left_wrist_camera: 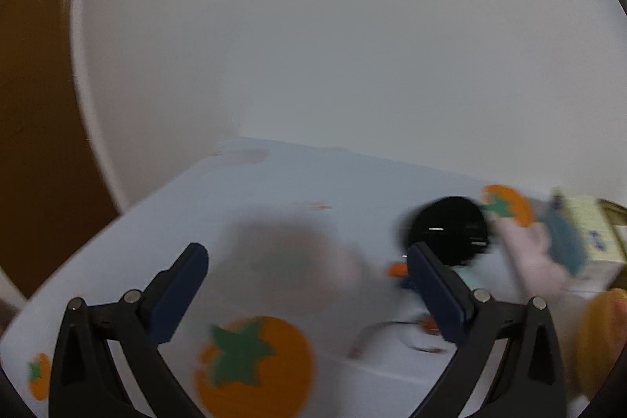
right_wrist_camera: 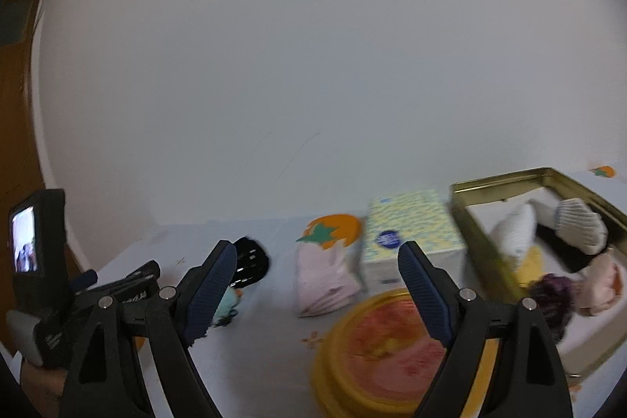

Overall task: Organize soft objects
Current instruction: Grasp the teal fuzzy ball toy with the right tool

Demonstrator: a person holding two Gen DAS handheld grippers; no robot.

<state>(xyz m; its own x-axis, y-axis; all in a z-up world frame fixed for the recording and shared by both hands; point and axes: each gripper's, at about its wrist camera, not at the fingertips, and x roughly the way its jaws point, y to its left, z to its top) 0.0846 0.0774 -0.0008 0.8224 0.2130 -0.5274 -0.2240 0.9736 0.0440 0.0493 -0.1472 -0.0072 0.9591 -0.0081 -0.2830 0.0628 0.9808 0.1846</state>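
Right wrist view takes in the worktop [right_wrist_camera: 250,351], covered by a pale cloth printed with orange fruit, running back to a plain white wall. At its right end stands a brass-rimmed box [right_wrist_camera: 476,234] that already holds several soft things: a white ribbed knit [right_wrist_camera: 580,226], a white bundle [right_wrist_camera: 513,228], something dark purple [right_wrist_camera: 550,296] and a peach-coloured piece [right_wrist_camera: 603,285]. So part of the sorting looks done. Still out on the cloth are a round yellow and pink cushion [right_wrist_camera: 376,351], a tissue box [right_wrist_camera: 411,234], a folded pink cloth [right_wrist_camera: 325,281] lying just beside it, and a black object [right_wrist_camera: 252,261] further left, too blurred to name. The right tool [right_wrist_camera: 317,286] has its jaws spread wide with nothing between them, hanging above the cushion. In the left wrist view the left tool [left_wrist_camera: 309,285] is likewise spread and empty over bare cloth.
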